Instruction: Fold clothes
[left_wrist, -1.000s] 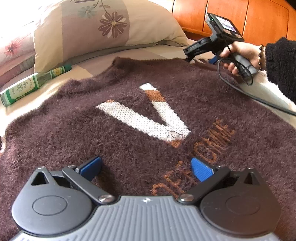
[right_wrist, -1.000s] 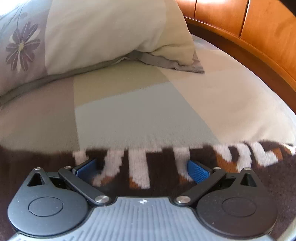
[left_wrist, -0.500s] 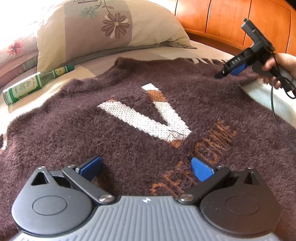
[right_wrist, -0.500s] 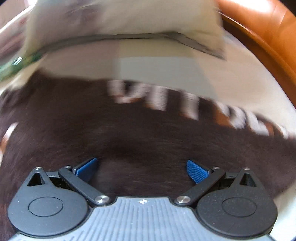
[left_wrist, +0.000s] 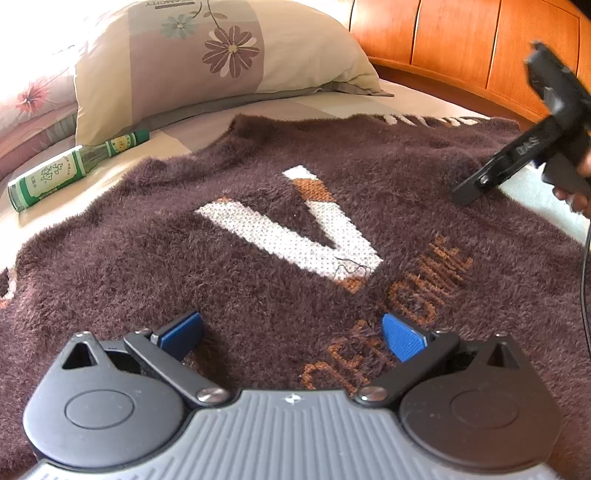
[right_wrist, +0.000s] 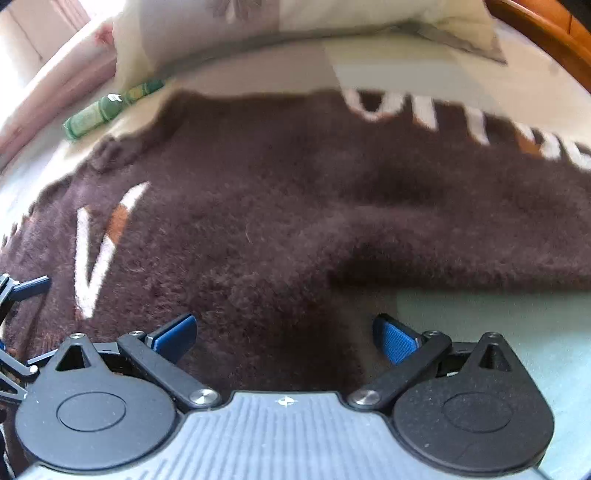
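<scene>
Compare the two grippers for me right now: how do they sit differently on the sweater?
The left gripper sits over the orange lettering on the sweater, while the right gripper straddles the sweater's edge, one finger over bare sheet. The left view is sharp; the right view is blurred. Both have jaws open and hold nothing.

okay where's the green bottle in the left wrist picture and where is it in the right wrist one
Left wrist: the green bottle lies on its side at the left edge, on the bedsheet below the pillow.
Right wrist: the bottle is blurred, upper left, just beyond the sweater's far edge.
Shared landmark: the white V on the sweater, mid-picture in the left view, far left in the right.
</scene>
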